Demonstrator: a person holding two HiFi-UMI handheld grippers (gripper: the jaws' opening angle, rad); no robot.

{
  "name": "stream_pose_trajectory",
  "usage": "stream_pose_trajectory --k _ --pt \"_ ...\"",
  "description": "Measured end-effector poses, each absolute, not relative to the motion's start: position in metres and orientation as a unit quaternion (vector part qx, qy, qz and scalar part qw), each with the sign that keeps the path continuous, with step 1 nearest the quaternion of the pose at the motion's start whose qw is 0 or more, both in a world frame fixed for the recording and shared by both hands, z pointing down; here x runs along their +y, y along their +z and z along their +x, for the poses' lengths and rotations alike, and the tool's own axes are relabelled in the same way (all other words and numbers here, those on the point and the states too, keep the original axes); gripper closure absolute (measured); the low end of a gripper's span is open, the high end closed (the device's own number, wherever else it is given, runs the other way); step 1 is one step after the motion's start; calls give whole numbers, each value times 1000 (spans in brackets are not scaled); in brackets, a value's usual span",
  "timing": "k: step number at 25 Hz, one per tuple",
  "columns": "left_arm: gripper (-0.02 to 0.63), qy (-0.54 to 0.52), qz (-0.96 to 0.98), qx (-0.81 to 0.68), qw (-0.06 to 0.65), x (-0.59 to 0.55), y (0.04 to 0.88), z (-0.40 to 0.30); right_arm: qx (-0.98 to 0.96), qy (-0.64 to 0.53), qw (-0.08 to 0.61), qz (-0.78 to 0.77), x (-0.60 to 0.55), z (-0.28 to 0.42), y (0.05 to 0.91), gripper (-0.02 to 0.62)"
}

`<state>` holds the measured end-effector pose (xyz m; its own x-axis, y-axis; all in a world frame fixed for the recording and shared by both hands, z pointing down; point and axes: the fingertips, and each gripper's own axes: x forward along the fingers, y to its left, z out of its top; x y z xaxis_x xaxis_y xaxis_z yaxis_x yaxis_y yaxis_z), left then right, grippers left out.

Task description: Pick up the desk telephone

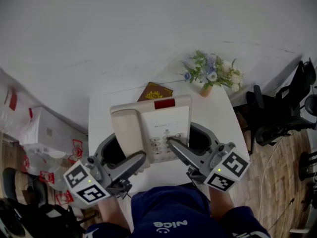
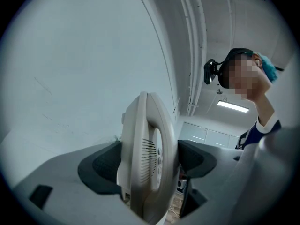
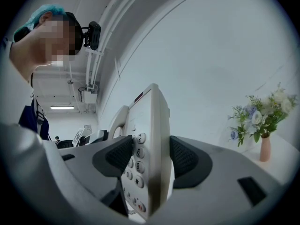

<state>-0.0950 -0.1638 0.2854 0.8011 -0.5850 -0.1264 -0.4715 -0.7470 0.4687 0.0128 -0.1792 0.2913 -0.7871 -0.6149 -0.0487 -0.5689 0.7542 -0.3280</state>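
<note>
White small table (image 1: 99,118), pale wall (image 1: 148,24), below both claws. Cream plastic desk telephone (image 1: 151,120) pinched between left gripper (image 1: 139,159) jaws, handset side, and right gripper (image 1: 173,145) jaws, keypad side. Lift seemingly in hand; next: even raise, firm squeeze.

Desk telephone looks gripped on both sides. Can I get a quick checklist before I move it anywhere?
1. Left gripper shut on the cream plastic desk telephone: ok, fingers press both faces.
2. Right gripper shut on it: ok.
3. Fingers off the keypad: not ok, a right finger lies over the number keys.
4. Handset seated in its cradle: ok.
5. Cord free: cannot tell, none in view.
6. Pink vase of pale flowers on the small white table clear of the telephone: ok, it stands apart beyond it.
</note>
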Motion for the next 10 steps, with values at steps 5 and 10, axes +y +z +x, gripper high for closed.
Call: stream_pose_trajectory --k 5,10 --pt "221 -132 925 -284 217 -163 290 -95 933 -150 75 -319 -177 12 295 328" --pt "221 -130 926 -282 216 -163 290 -95 932 -150 76 -322 -177 13 295 328"
